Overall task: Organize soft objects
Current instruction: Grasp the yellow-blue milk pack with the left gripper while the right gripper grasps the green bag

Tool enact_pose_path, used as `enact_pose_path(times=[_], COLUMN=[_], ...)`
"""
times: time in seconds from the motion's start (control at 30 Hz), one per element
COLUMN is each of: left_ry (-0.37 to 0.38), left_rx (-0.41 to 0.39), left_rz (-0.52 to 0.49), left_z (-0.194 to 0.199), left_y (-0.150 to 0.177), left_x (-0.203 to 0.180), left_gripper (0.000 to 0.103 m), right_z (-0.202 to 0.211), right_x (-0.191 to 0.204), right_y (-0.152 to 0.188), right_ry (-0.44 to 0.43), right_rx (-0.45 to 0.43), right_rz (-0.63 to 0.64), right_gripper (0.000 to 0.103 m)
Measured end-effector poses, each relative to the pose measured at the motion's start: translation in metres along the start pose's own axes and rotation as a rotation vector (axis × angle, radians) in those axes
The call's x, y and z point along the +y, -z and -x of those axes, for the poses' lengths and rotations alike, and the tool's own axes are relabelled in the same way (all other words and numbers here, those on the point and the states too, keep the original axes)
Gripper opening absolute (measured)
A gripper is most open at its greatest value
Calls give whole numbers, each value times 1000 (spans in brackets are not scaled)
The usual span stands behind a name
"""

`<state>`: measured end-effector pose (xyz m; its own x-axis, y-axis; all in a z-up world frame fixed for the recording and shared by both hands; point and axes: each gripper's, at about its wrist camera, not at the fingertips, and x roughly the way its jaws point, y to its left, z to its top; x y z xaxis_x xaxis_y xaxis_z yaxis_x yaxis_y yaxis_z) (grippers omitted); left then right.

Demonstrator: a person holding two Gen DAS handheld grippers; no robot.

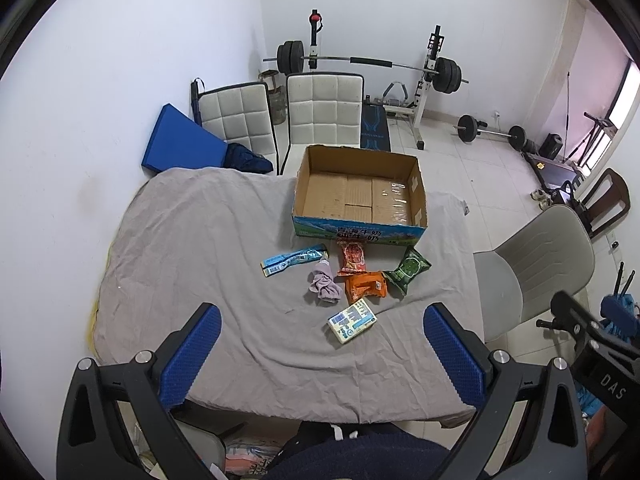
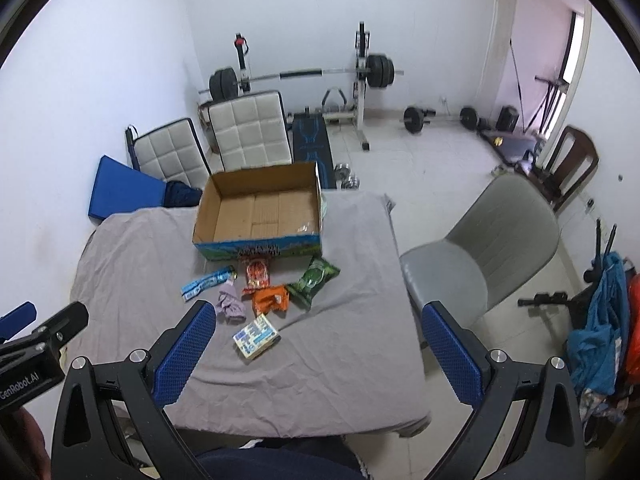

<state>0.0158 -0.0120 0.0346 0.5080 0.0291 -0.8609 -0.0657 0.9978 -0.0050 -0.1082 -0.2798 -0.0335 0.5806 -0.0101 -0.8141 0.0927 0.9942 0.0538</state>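
- Left gripper (image 1: pixel 322 354): blue-padded fingers spread wide, nothing between them; held above the near edge of the table, clear of all items.
- Right gripper (image 2: pixel 316 350): fingers likewise spread wide and empty, above the near part of the table; its left pad sits just in front of the purple cloth in its own view, contact not evident.
- Closest item to both grippers: white tissue pack (image 1: pixel 352 321) with blue print, lying flat on the grey tablecloth (image 1: pixel 192 248).
- Just beyond it, an orange snack packet (image 1: pixel 366 285), with the crumpled purple cloth (image 1: pixel 324 282) beside it on the left.
- Green snack bag (image 1: pixel 408 269) to the right of the orange packet, near it.
- Red snack packet (image 1: pixel 353 257) lies between the orange packet and the box, its far end near the box front.
- Long blue wrapper (image 1: pixel 294 260) lies left of the red packet, angled.
- Open cardboard box (image 1: pixel 418 204), blue printed front, stands at the far side of the table; interior holds none of the items.
- Past the table: two white padded chairs (image 1: pixel 320 110), a barbell rack (image 1: pixel 428 68), a grey chair (image 1: pixel 536 264) at right.
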Motion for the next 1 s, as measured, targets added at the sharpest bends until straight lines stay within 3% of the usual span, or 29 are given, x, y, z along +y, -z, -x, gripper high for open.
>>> enact_pose_path(times=[0.13, 0.27, 0.47, 0.63, 0.83, 1.0], left_ry=[-7, -49, -64, -44, -28, -11], left_rx=[44, 118, 293, 440, 572, 647], left_rz=[14, -17, -121, -259, -411, -449], left_z=[-38, -97, -216, -309, -389, -428], left_y=[-7, 0, 24, 54, 90, 107], left_x=[1, -2, -21, -49, -80, -97], left_gripper=[103, 103, 103, 92, 92, 89], right_z=[-50, -128, -244, -324, -391, -418], right_x=[1, 0, -1, -13, -27, -38], right_y=[0, 7, 37, 72, 104, 118], right_ry=[-11, -31, -20, 29, 75, 73], right_rx=[87, 222, 426, 559, 669, 711], right_rz=[-15, -55, -80, -40, 9, 36], right_gripper=[103, 103, 103, 103, 103, 103])
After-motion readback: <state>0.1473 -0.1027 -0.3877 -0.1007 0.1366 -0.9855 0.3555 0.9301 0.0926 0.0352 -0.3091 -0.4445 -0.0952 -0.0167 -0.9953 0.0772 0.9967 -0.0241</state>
